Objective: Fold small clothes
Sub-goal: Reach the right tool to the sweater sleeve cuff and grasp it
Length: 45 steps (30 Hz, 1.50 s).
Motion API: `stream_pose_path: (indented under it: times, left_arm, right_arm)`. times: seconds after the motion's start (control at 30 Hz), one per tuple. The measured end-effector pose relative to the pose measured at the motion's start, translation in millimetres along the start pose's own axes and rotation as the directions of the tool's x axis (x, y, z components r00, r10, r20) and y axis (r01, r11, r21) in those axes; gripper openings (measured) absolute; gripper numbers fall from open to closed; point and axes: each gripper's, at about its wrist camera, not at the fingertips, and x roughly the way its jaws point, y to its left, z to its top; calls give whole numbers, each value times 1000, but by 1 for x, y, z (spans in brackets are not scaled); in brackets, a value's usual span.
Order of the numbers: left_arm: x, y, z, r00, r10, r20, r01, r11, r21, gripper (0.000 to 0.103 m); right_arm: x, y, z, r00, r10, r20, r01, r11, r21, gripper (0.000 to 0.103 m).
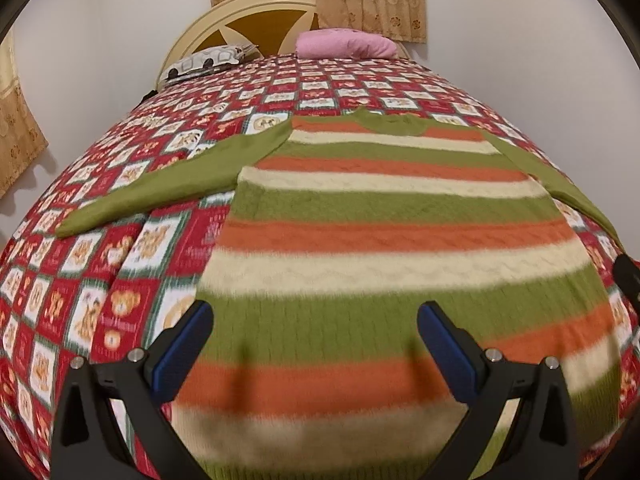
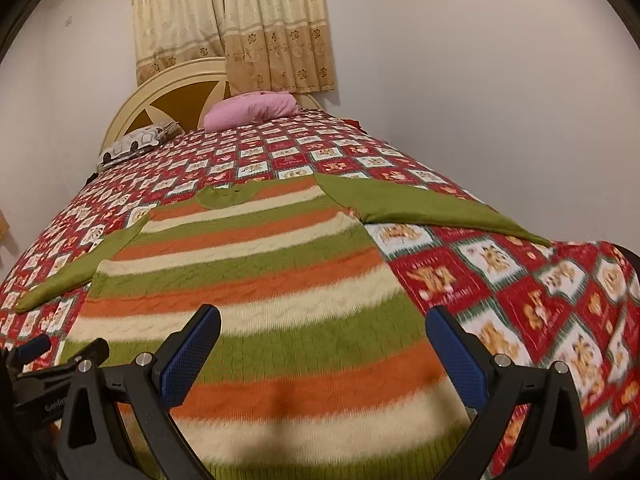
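You are holding the left gripper [image 1: 314, 320] and the right gripper [image 2: 322, 324] above the hem end of the striped sweater [image 1: 384, 216], jaws of both standing wide apart and gripping nothing. The sweater is lying flat on the bed [image 1: 120, 264], sleeves spread outward, collar pointing toward the pink pillow [image 1: 346, 44].

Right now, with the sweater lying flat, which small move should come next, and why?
Probably lower the left gripper and the right gripper to the sweater hem: both are open and hold nothing, and the sweater is spread flat with its sleeves out.
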Motion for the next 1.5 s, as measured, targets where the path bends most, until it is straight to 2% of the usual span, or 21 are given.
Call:
stream_pose_path:
  times: [0.17,0.27,0.33,0.43,0.47,0.57,0.63,0.7,0.77,0.83,0.9,1.0,1.13,1.2,1.3,1.37,1.5]
  left_arm:
    - [26,5,28,1000,3,9,-3,1000,-13,103]
    - [42,11,46,998,-11,56,12,1000,-9,103]
    - [51,16,55,994,7,109,-6,1000,-13,103]
    - [65,27,58,980,37,198,-30,999,-34,103]
    - [71,30,59,980,44,196,-36,998,-44,103]
    - [98,41,61,998,14,66,-8,995,-95,103]
    - [108,49,61,1000,16,12,-14,990,-138,103]
    - [119,60,59,999,-14,-46,5,981,-195,103]
    - [128,67,56,995,-51,-88,27,969,-247,103]
    - [126,65,54,996,-53,-77,32,966,-258,103]
    - [125,61,54,996,-35,-84,14,970,-242,103]
    - [127,55,54,995,-8,-102,-14,976,-216,103]
    - [129,55,54,994,4,-111,-27,978,-205,103]
    - [130,55,54,994,2,-111,-25,978,-207,103]
    - [130,55,55,994,3,-111,-26,978,-205,103]
    - [131,55,55,994,4,-111,-27,978,-205,103]
    - [131,55,55,994,4,-111,-27,978,-205,103]
  right_arm:
    - [29,-5,15,999,-1,-43,2,1000,21,101]
    - [40,-18,22,999,-4,-39,6,999,54,101]
    - [45,-34,27,1000,-12,-22,14,996,91,95]
    - [60,-68,38,998,-60,-36,64,991,121,80]
    - [64,-79,41,996,-74,-43,80,987,138,72]
    - [76,-135,55,989,-135,-67,147,960,239,70]
    - [85,-181,66,981,-168,-92,190,923,335,70]
    - [97,-228,76,977,-176,-124,213,877,431,68]
    - [110,-273,83,973,-163,-161,225,819,528,65]
    - [121,-305,87,965,-166,-201,254,773,581,59]
    - [134,-331,90,952,-185,-243,298,739,604,58]
    - [152,-351,90,935,-210,-285,344,734,585,58]
    - [179,-356,85,912,-193,-362,377,742,554,58]
    - [188,-360,78,902,-178,-394,396,704,589,55]
    - [198,-363,76,910,-153,-386,378,690,617,55]
    - [207,-367,73,906,-140,-399,383,669,636,55]
    - [215,-375,74,912,-158,-380,383,659,647,53]
